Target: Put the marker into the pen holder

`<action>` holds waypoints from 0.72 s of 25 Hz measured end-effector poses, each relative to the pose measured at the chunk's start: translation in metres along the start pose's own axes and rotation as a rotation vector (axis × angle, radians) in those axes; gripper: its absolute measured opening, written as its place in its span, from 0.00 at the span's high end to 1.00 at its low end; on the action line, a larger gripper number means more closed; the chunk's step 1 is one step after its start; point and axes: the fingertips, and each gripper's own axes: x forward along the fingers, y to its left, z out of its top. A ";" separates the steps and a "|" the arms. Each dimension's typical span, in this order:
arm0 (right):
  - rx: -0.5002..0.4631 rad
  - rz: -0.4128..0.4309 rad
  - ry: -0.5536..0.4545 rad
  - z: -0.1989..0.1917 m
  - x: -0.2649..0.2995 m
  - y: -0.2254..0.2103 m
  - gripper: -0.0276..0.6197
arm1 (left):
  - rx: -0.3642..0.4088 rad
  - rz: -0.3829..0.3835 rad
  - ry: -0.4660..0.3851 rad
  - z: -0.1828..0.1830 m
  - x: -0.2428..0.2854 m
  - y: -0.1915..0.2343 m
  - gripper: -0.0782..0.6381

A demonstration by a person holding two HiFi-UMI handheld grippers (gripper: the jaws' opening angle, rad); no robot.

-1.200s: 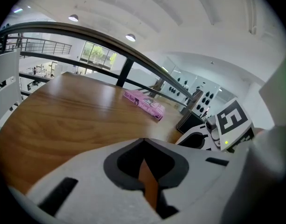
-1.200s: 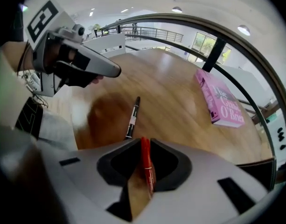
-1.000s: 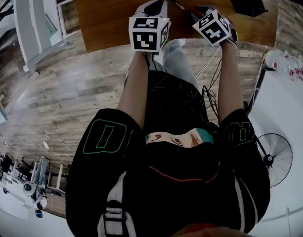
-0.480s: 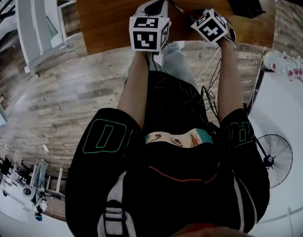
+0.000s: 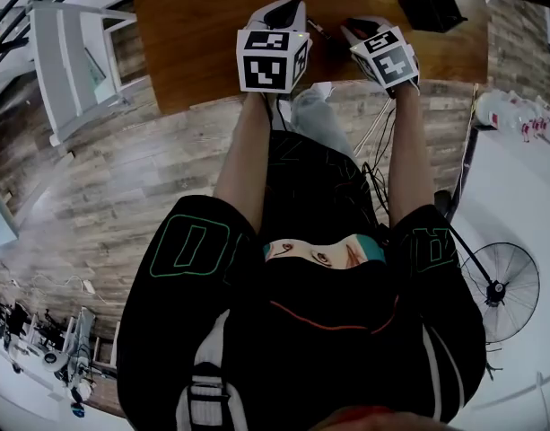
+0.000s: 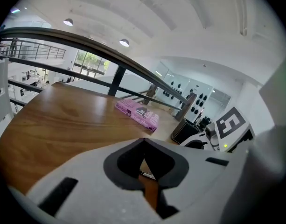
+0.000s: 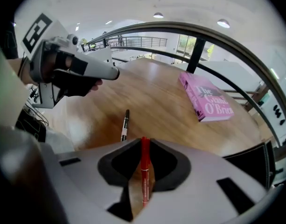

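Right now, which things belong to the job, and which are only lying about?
Job: red marker, held in the right tongs; pen holder.
Lying about: black pen; pink book.

The tabletop is smooth wood with a soft sheen, the book ahead of the matt grey right gripper has a glossy pink cover, and the marker between its jaws looks like smooth red plastic.
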 end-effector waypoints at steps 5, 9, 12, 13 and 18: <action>0.050 -0.073 -0.092 0.005 -0.018 -0.019 0.86 | 0.033 -0.038 -0.006 0.014 0.009 -0.016 0.88; 0.151 -0.123 -0.154 0.003 -0.043 -0.037 0.86 | 0.059 -0.071 -0.012 0.024 0.018 -0.034 0.88; 0.209 -0.151 -0.222 0.000 -0.061 -0.050 0.86 | 0.080 -0.100 -0.012 0.028 0.024 -0.048 0.88; 0.224 -0.161 -0.243 -0.001 -0.068 -0.055 0.86 | 0.085 -0.107 -0.012 0.030 0.025 -0.052 0.88; 0.309 -0.217 -0.344 0.000 -0.101 -0.076 0.86 | 0.107 -0.124 -0.017 0.040 0.031 -0.061 0.88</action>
